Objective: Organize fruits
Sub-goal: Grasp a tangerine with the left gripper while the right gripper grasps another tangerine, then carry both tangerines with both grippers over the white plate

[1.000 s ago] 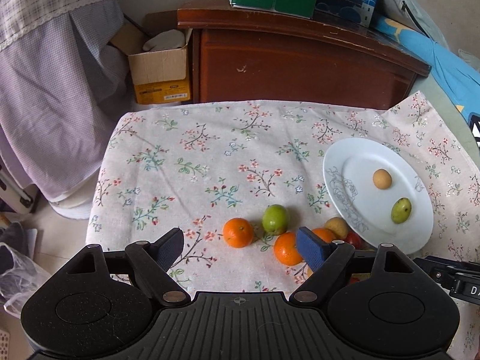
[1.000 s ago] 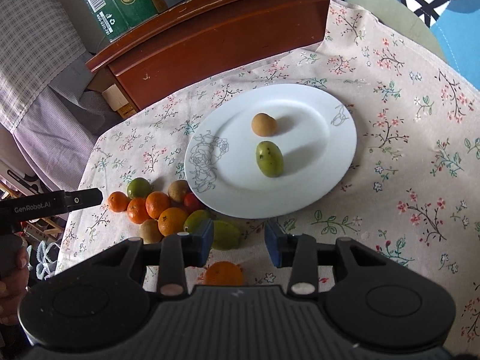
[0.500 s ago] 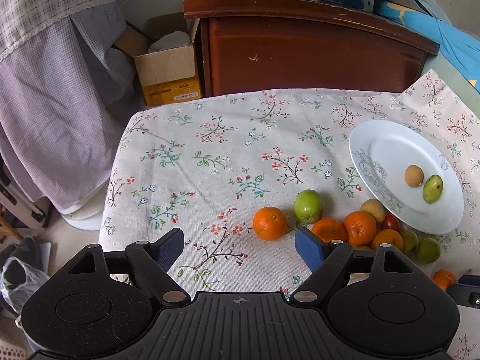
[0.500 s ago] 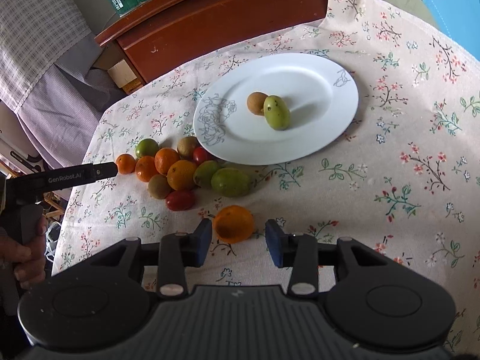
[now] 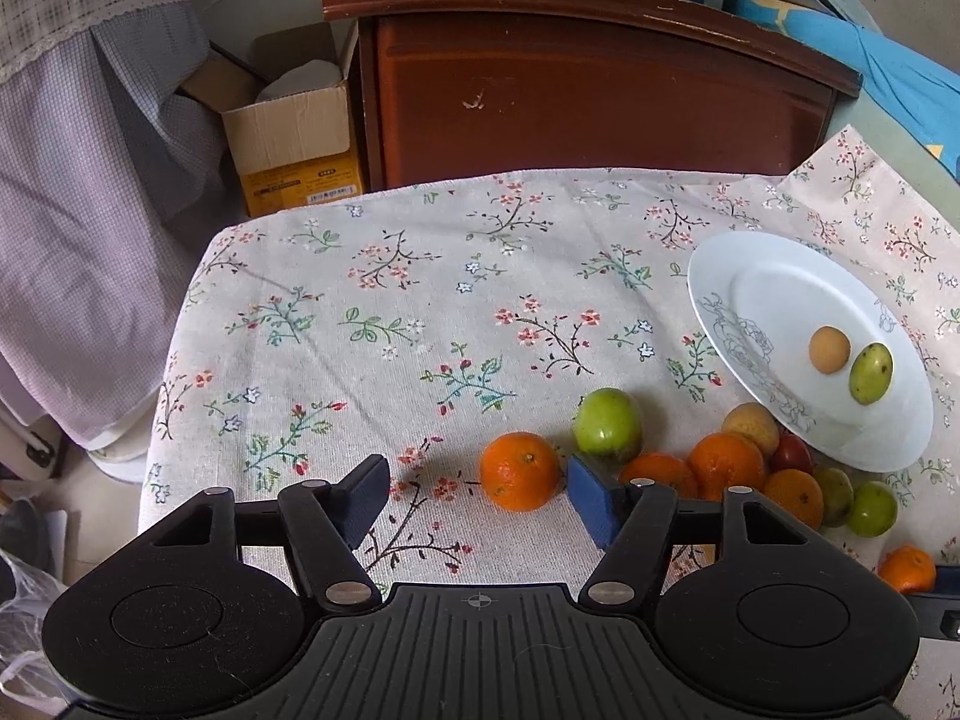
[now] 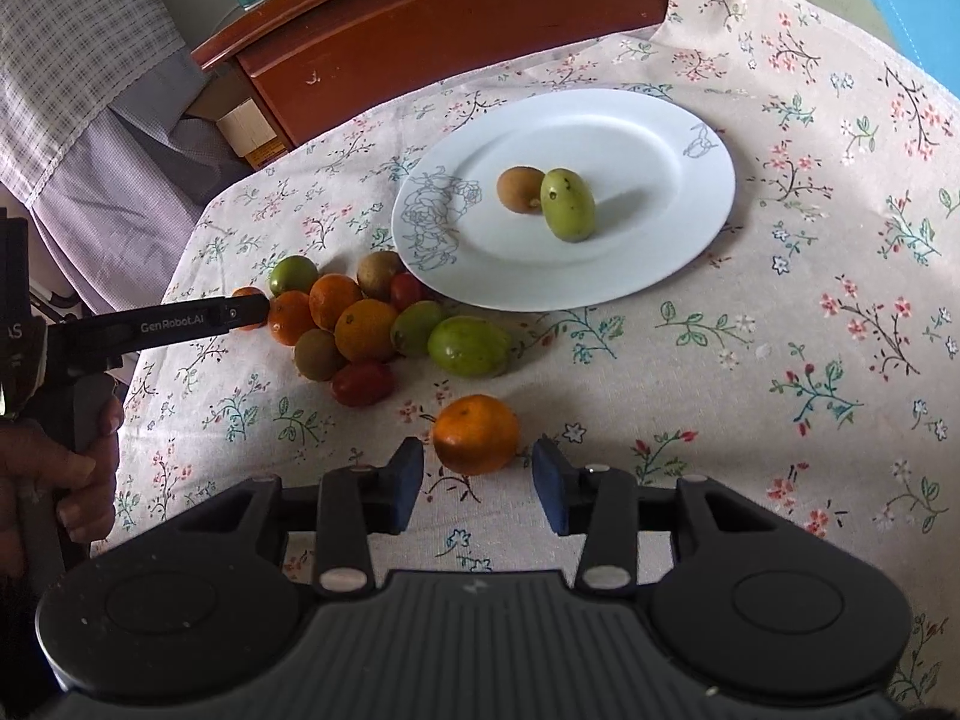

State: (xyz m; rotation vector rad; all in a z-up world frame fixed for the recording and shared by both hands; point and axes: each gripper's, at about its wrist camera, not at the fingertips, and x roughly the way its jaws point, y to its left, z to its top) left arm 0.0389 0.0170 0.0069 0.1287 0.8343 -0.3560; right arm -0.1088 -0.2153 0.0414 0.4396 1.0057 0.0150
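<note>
Both of my grippers have dropped nearer the fruit. My left gripper (image 5: 474,495) is closing around 1 orange (image 5: 519,470), pads not yet pressing. My right gripper (image 6: 478,483) is opening, released, just short of another orange (image 6: 476,433).

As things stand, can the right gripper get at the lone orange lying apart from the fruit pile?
Probably yes. The right gripper points at the lone orange, which lies just ahead of its open, widening jaws on bare tablecloth. The fruit pile and the left gripper sit off to one side, leaving the way free.

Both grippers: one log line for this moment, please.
left gripper: closing, orange between fingers, untouched | right gripper: opening, lone orange ahead | plate: two fruits
</note>
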